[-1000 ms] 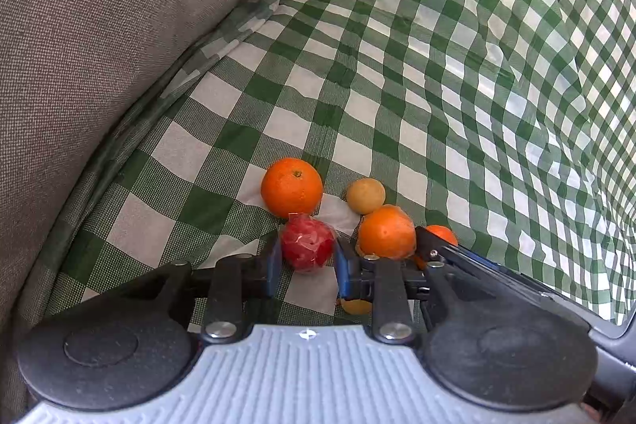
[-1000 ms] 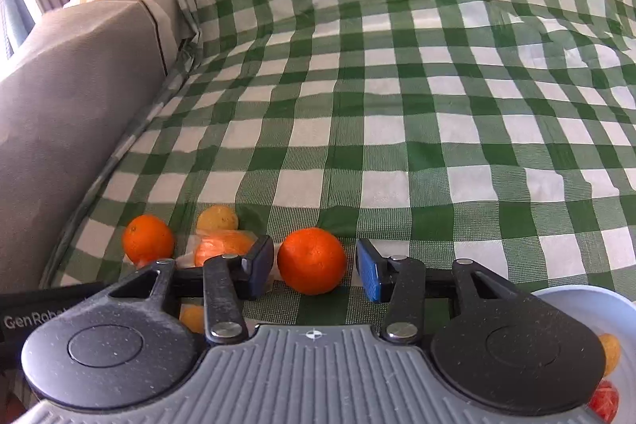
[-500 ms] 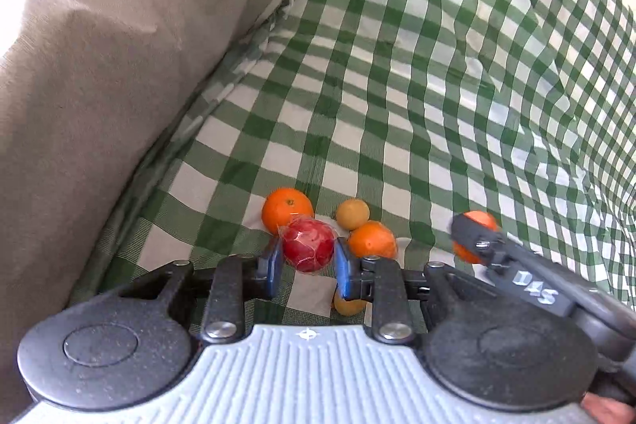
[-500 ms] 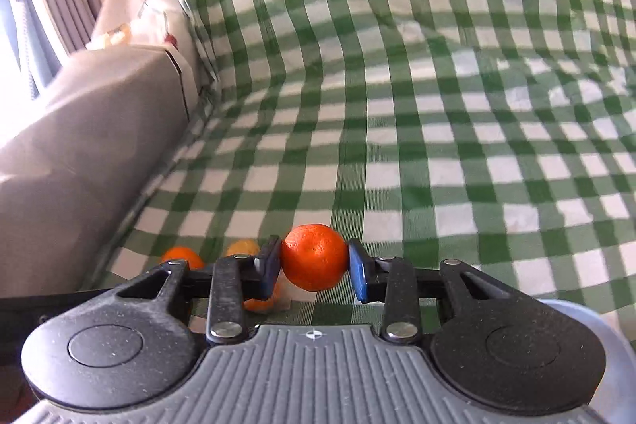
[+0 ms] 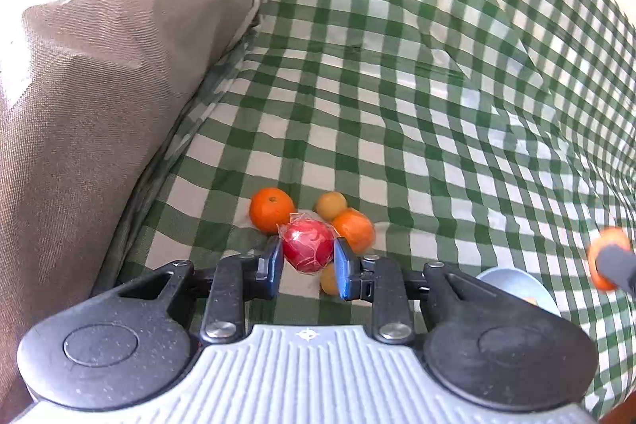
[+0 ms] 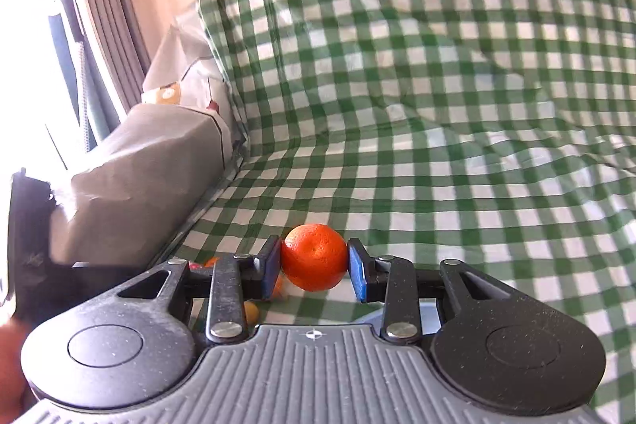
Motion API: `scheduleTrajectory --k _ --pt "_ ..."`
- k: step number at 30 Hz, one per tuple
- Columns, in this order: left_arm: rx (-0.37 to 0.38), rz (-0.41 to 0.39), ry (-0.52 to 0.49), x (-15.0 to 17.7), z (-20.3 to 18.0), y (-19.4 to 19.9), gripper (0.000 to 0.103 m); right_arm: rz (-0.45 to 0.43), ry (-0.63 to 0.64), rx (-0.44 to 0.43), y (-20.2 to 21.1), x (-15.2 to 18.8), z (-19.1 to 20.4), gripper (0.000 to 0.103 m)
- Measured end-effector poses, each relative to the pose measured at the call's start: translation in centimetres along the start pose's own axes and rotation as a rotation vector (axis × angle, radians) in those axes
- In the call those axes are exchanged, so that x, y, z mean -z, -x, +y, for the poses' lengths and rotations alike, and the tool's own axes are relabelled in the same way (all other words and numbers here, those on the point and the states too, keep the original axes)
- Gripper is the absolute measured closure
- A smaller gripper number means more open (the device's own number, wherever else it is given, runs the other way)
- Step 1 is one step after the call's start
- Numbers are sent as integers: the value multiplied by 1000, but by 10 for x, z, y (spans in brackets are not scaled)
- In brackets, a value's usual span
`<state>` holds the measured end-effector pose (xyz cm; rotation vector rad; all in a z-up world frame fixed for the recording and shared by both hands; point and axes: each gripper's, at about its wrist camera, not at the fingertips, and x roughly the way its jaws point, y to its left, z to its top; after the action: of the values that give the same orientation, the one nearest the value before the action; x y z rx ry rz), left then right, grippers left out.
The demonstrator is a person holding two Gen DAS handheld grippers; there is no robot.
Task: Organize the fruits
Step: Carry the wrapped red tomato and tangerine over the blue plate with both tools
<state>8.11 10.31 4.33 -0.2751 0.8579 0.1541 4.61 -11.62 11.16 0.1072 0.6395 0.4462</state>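
My left gripper [image 5: 308, 261] is shut on a red fruit in clear wrap [image 5: 307, 250] and holds it above the green checked cloth [image 5: 397, 114]. Below it lie an orange [image 5: 271, 209], a second orange [image 5: 355, 230], a small yellow fruit [image 5: 330, 205] and another yellow fruit [image 5: 328, 280]. My right gripper [image 6: 314, 267] is shut on an orange [image 6: 314, 257], raised off the cloth; this orange also shows blurred at the right edge of the left wrist view [image 5: 607, 257]. A pale blue bowl [image 5: 516, 285] sits lower right in the left wrist view.
A grey-brown cushion [image 5: 99, 106] rises along the left side. The checked cloth [image 6: 437, 106] covers the seat and climbs the backrest. A curtain and bright window [image 6: 59, 26] stand at the far left. Some fruits peek out below my right gripper's left finger [image 6: 250, 310].
Both grippers have lifted with their fruit. The right gripper closed on the orange and rose. The pile of fruit has dropped farther below the left gripper, and the bowl came into its view.
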Motion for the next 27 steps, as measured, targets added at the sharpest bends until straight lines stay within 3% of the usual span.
scheduleTrajectory --k 12,20,27 --pt "-7 1 -69 5 -2 1 73 68 66 140 17 29 -54 66" --pt "0 17 -90 7 -15 -5 73 74 47 172 22 35 -77 66" --pt "4 5 -172 11 -33 -8 73 65 56 155 19 34 -70 66"
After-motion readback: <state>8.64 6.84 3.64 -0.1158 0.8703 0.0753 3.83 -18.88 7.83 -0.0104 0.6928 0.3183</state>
